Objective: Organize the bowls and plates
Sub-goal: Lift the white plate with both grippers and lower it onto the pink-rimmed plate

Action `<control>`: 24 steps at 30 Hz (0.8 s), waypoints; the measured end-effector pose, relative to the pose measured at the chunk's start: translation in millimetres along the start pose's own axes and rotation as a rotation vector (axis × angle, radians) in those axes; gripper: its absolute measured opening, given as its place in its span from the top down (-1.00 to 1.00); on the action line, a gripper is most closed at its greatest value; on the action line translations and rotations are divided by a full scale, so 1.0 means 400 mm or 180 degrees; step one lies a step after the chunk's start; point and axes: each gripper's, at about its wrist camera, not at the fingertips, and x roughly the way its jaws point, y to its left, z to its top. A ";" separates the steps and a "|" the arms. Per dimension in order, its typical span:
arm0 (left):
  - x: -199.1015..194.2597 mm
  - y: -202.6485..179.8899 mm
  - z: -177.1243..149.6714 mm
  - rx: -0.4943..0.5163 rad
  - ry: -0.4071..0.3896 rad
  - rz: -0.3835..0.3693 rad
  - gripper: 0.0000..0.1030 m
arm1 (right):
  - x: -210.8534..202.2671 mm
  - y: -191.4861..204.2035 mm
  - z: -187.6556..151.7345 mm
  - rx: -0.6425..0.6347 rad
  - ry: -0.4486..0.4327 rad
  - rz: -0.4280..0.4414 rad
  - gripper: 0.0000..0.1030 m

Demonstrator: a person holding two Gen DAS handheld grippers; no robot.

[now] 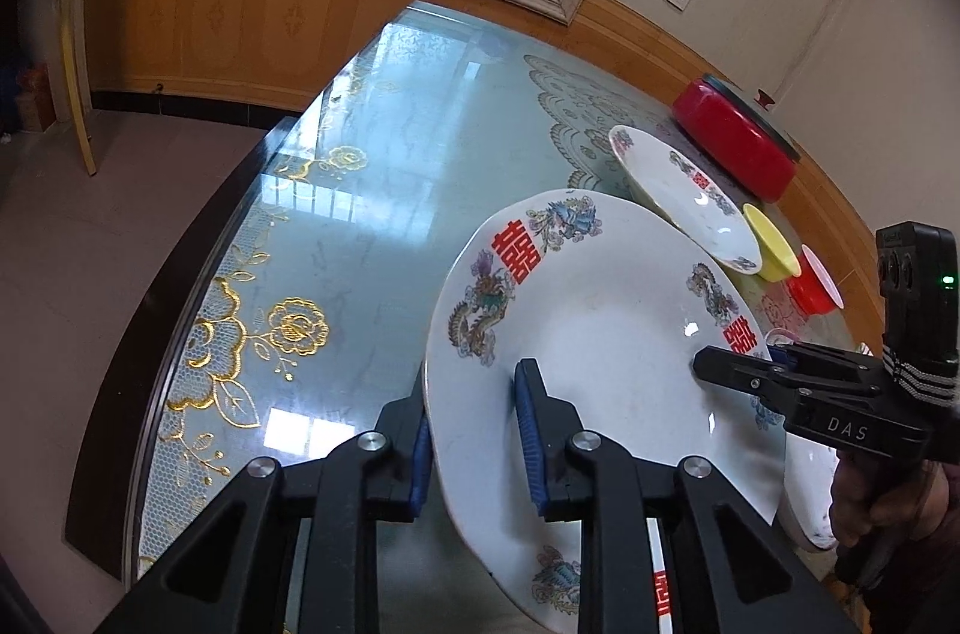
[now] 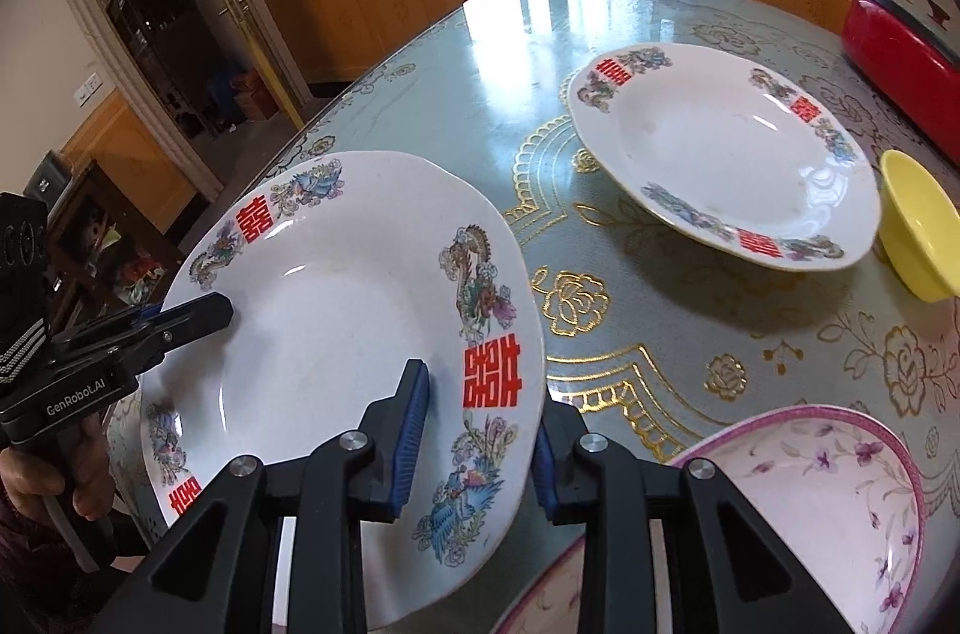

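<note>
A white plate with red characters and dragon-and-phoenix prints (image 1: 600,328) (image 2: 336,310) is held tilted above the table by both grippers at opposite rims. My left gripper (image 1: 474,436) straddles its rim, one blue pad under, one over; it also shows in the right wrist view (image 2: 192,316). My right gripper (image 2: 480,448) straddles the other rim; it also shows in the left wrist view (image 1: 738,364). A second matching plate (image 2: 720,154) (image 1: 684,190) rests on the table beyond. A yellow bowl (image 2: 918,232) (image 1: 771,241) sits beside it.
A pink-rimmed floral bowl (image 2: 828,508) lies near my right gripper. A small red bowl (image 1: 816,283) and a red lidded pot (image 1: 732,142) (image 2: 900,52) stand by the wall. The glass-topped table (image 1: 372,238) has its edge at the left.
</note>
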 end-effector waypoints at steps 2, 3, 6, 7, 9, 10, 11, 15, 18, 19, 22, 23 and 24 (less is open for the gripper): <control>-0.003 -0.012 0.003 0.0004 0.0004 -0.0007 0.51 | -0.013 -0.004 -0.004 0.0027 0.0001 -0.0021 0.41; -0.003 -0.018 0.004 0.0016 0.0013 0.0001 0.50 | -0.021 -0.006 -0.006 0.0030 -0.0009 -0.0033 0.41; -0.001 -0.041 0.006 0.0018 0.0043 -0.0013 0.50 | -0.041 -0.016 -0.015 0.0078 -0.0029 -0.0062 0.42; -0.002 -0.049 0.008 0.0032 0.0052 -0.0023 0.49 | -0.050 -0.020 -0.019 0.0092 -0.0044 -0.0067 0.42; -0.007 -0.068 0.010 0.0061 0.0046 -0.0043 0.49 | -0.072 -0.032 -0.029 0.0132 -0.0070 -0.0080 0.42; -0.007 -0.081 0.011 0.0104 0.0058 -0.0039 0.49 | -0.080 -0.039 -0.033 0.0158 -0.0078 -0.0092 0.42; -0.006 -0.092 0.011 0.0120 0.0066 -0.0041 0.48 | -0.089 -0.046 -0.039 0.0181 -0.0086 -0.0105 0.42; 0.001 -0.135 0.008 0.0191 0.0101 -0.0082 0.48 | -0.124 -0.080 -0.065 0.0322 -0.0133 -0.0153 0.42; 0.005 -0.175 0.012 0.0265 0.0113 -0.0131 0.47 | -0.155 -0.108 -0.087 0.0399 -0.0182 -0.0196 0.43; 0.008 -0.191 0.013 0.0302 0.0120 -0.0137 0.47 | -0.167 -0.119 -0.097 0.0431 -0.0190 -0.0216 0.43; 0.021 -0.237 0.009 0.0389 0.0168 -0.0171 0.46 | -0.196 -0.149 -0.126 0.0513 -0.0206 -0.0271 0.43; 0.026 -0.252 0.005 0.0434 0.0182 -0.0183 0.45 | -0.206 -0.163 -0.138 0.0555 -0.0209 -0.0290 0.43; 0.030 -0.269 0.002 0.0464 0.0197 -0.0200 0.45 | -0.217 -0.172 -0.148 0.0584 -0.0214 -0.0307 0.43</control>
